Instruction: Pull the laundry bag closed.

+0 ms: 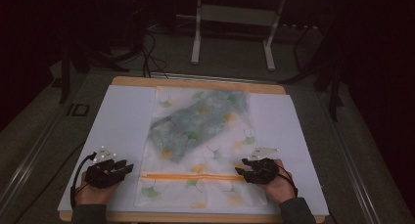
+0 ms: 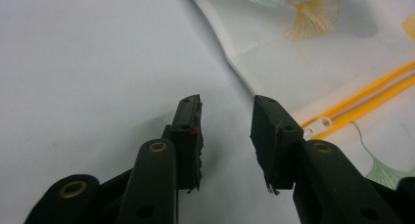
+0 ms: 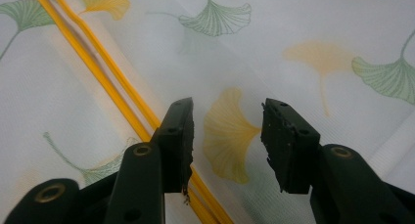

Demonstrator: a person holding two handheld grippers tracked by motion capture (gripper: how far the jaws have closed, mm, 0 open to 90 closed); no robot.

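A translucent white bag (image 1: 205, 136) printed with green and yellow ginkgo leaves lies flat in the middle of the table, a grey-green folded garment (image 1: 195, 121) inside it. An orange zip seal (image 1: 191, 175) crosses its near end. My left gripper (image 1: 128, 168) rests on the white sheet just left of the bag's near-left corner, jaws apart with nothing between them. In the left gripper view the gripper (image 2: 226, 123) points at bare sheet, the zip seal's (image 2: 362, 104) end to its right. My right gripper (image 1: 243, 172) sits over the seal's right end, open; its own view (image 3: 226, 128) shows printed bag (image 3: 303, 53) between the jaws and the zip seal (image 3: 105, 72) under the left jaw.
A white sheet (image 1: 122, 121) covers a wooden table (image 1: 195, 82). Beyond the far edge stand a white metal frame (image 1: 235, 18) and cables (image 1: 149, 53) on a grey floor. The surroundings are dark.
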